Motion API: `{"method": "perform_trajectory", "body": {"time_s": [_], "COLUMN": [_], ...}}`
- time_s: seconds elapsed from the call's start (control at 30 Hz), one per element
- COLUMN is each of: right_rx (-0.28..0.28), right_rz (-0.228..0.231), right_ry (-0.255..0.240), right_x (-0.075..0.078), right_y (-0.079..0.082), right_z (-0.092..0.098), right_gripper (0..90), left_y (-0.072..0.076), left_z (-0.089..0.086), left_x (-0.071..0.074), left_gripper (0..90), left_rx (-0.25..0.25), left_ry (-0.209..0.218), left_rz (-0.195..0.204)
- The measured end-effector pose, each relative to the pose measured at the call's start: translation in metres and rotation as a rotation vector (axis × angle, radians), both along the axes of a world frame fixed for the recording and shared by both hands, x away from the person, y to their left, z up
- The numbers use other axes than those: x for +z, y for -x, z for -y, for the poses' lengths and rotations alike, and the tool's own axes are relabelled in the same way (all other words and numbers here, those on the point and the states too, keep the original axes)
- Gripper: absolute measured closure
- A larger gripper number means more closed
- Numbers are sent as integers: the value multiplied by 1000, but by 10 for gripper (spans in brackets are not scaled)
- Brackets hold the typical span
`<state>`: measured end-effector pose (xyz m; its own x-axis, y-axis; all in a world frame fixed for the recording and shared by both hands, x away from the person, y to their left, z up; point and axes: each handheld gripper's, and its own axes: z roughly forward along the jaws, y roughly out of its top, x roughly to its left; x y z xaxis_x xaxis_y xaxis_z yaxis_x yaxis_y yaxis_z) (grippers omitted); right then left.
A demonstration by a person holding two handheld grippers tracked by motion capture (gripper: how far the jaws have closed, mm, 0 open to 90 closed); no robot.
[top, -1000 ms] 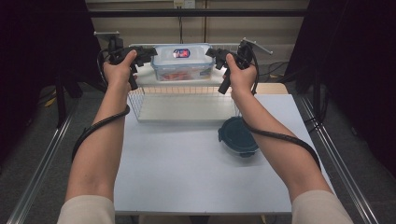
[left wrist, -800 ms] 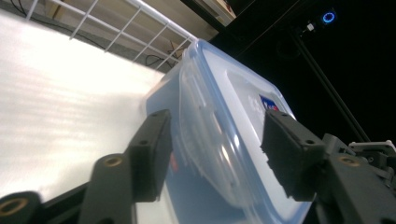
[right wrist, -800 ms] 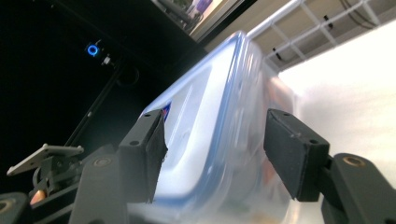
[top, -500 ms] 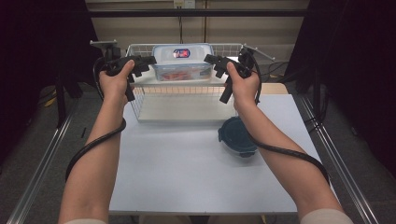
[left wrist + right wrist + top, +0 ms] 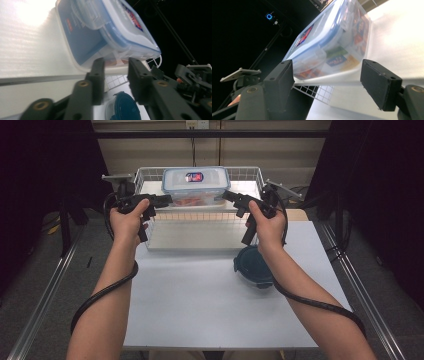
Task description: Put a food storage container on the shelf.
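Setting: white table [image 5: 210,305], dark surround, wire basket [image 5: 150,227] at far edge.
Container: clip-lid plastic box [image 5: 196,184], raised over basket, packets inside.
Handling: probably rigid, smooth, slippery; best held at short ends under lid rim.
Left gripper [image 5: 113,72]: narrow gap, at box end; contact unclear.
Right gripper [image 5: 327,80]: spread wide, nothing held.
Nearby: dark round lid [image 5: 253,266] on table beside basket.

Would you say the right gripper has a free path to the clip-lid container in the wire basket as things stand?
Probably yes. The right gripper is open, level with the container's end, and in the right gripper view nothing lies between its jaws and the container; the wire basket rim sits lower.
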<state>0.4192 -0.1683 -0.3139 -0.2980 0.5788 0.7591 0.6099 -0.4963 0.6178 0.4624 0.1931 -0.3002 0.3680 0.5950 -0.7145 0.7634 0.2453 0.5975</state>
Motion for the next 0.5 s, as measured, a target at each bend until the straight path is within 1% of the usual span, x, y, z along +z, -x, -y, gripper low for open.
{"method": "perform_trajectory", "body": {"time_s": [0.07, 0.13, 0.2, 0.23, 0.27, 0.3, 0.33, 0.4, 0.43, 0.47, 0.5], "right_rx": [6, 11, 15, 12, 14, 13, 14, 15, 9, 10, 6], "right_rz": [-1, 0, -2, 3, 3, 3, 9, 5, 5, 7, 7], "right_ry": [-1, 6, 0, 6, 11, 4, 14, 8, 15, 18, 24], "right_x": [-2, -5, -7, -7, -8, -9, -10, -12, -14, -15, -17], "right_y": [3, 5, 7, 7, 8, 9, 10, 11, 12, 13, 14], "right_z": [2, 4, 7, 8, 9, 10, 12, 14, 15, 16, 18], "right_gripper": [261, 258, 257, 254, 253, 252, 251, 250, 247, 245, 243], "left_y": [-2, -6, -9, -9, -9, -9, -9, -7, -5, -3, -1], "left_z": [2, 4, 6, 6, 7, 8, 8, 8, 9, 9, 9], "left_x": [-3, -5, -6, -6, -6, -5, -5, -5, -5, -6, -6], "left_gripper": [743, 785, 796, 800, 800, 800, 795, 747, 729, 690, 645], "left_rx": [4, 2, 10, 15, 16, 10, 7, -7, -11, -19, -22], "left_ry": [10, 5, 11, 17, 17, 17, 23, 17, 21, 24, 15], "left_rz": [-14, -24, -25, -22, -20, -18, -15, -16, -14, -9, -5]}}
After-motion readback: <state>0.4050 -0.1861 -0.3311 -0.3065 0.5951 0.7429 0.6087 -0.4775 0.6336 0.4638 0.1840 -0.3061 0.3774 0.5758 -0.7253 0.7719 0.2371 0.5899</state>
